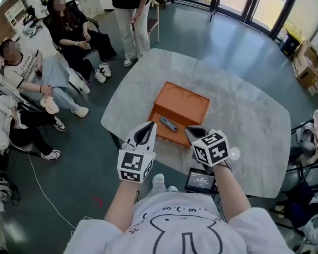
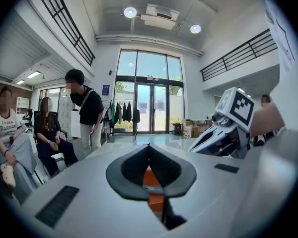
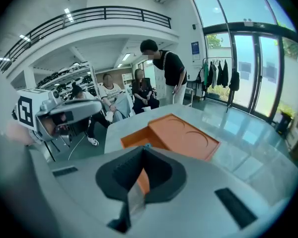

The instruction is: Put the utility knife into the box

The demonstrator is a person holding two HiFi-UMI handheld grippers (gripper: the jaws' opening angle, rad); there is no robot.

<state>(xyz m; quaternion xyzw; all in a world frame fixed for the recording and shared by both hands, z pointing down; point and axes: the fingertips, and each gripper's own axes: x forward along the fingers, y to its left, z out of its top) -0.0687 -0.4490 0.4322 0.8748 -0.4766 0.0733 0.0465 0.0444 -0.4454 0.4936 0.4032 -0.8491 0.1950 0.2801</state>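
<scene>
Left gripper [image 1: 150,126] is pinched closed with nothing in it, tips at the near edge of the orange rectangular box [image 1: 186,103] – the grey utility knife [image 1: 168,124] lies in its near tray – right gripper [image 1: 190,132] is closed too, also empty.

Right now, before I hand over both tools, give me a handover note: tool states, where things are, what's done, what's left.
Left tool: shut, empty, by the near left edge of the orange box.
Right tool: shut, empty, by its near right edge.
Utility knife: lying in the open box's tray, on the table.
Done: knife appears to be in.
Left: placing looks finished; lid stands open.
</scene>
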